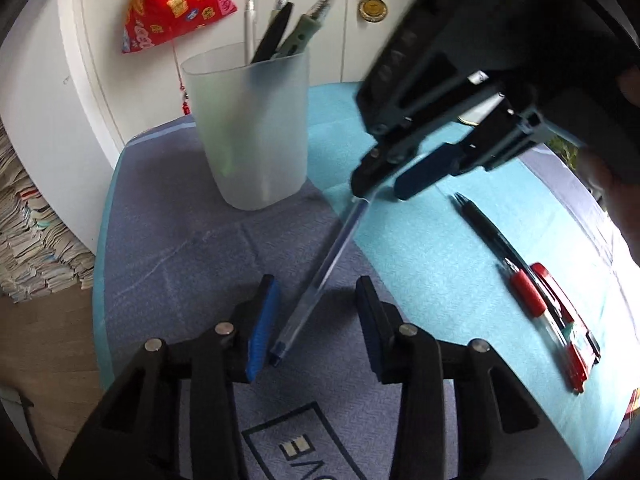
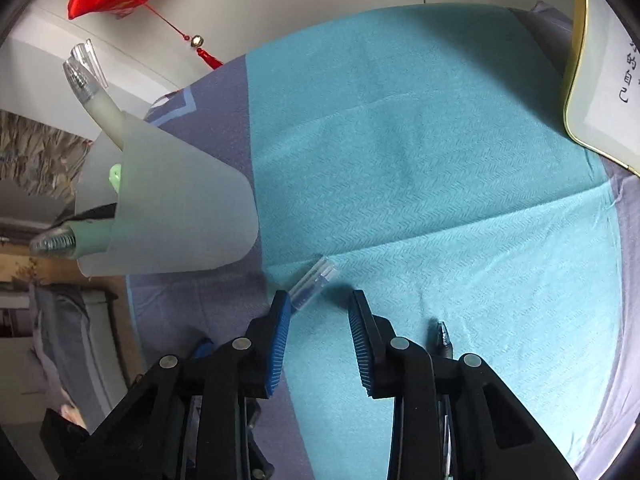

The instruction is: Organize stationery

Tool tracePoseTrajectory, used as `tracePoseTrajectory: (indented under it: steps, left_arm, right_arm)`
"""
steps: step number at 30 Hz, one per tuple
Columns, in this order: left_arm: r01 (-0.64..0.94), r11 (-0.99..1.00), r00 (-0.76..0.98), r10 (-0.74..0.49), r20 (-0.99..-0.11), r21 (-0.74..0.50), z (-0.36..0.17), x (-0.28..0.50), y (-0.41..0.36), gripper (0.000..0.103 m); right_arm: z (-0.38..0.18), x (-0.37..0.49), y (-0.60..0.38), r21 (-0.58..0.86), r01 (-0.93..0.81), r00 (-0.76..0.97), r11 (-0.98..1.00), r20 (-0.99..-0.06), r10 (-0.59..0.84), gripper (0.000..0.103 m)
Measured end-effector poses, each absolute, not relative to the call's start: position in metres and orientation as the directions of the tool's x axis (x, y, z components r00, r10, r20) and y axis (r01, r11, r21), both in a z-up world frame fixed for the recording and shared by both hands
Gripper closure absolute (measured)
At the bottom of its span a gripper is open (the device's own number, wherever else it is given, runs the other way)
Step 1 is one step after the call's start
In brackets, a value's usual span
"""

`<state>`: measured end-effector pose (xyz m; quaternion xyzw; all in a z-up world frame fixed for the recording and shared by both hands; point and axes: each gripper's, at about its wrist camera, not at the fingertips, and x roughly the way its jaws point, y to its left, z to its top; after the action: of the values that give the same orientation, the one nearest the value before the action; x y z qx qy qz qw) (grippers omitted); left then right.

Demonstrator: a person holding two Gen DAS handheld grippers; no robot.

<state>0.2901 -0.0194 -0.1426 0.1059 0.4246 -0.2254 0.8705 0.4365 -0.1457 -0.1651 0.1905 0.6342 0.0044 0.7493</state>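
Several pens already stand in the frosted cup [image 1: 252, 128] near the counter's far left corner. Still loose on the cloth [image 1: 420, 260]: a clear pen [image 1: 320, 276], a black pen [image 1: 486, 226], a red-gripped one [image 1: 532, 292]. My left claw [image 1: 316, 320] straddles the clear pen's blue-capped near end, narrowed, not pressing; my right claw [image 2: 320, 332] brackets its far end, likewise untouched. Blue-grey cloth, white wall behind, a red ornament [image 1: 176, 4] hanging.

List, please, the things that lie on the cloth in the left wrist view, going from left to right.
Frosted pen cup → clear pen with blue cap → black pen → red pen.
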Motion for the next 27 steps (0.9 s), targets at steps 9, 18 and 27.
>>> tracePoseTrajectory:
  steps: [9, 18, 27]
  left_arm:
    - [0.506, 0.862, 0.516, -0.343, -0.785, -0.044, -0.142, 0.294, -0.023, 0.071]
    - [0.519, 0.843, 0.477, -0.421, -0.771, -0.139, -0.142, 0.295, -0.017, 0.095]
    - [0.534, 0.839, 0.437, -0.383, -0.814, -0.108, -0.138, 0.299, -0.035, 0.091]
  right_arm:
    - [-0.168, 0.429, -0.127, 0.230, 0.212, 0.321, 0.950, -0.934, 0.155, 0.088]
    - [-0.155, 0.400, -0.127, 0.268, 0.120, 0.412, 0.956, -0.889, 0.198, 0.102]
    - [-0.165, 0.399, -0.146, 0.300, 0.215, 0.342, 0.929, -0.915, 0.216, 0.101]
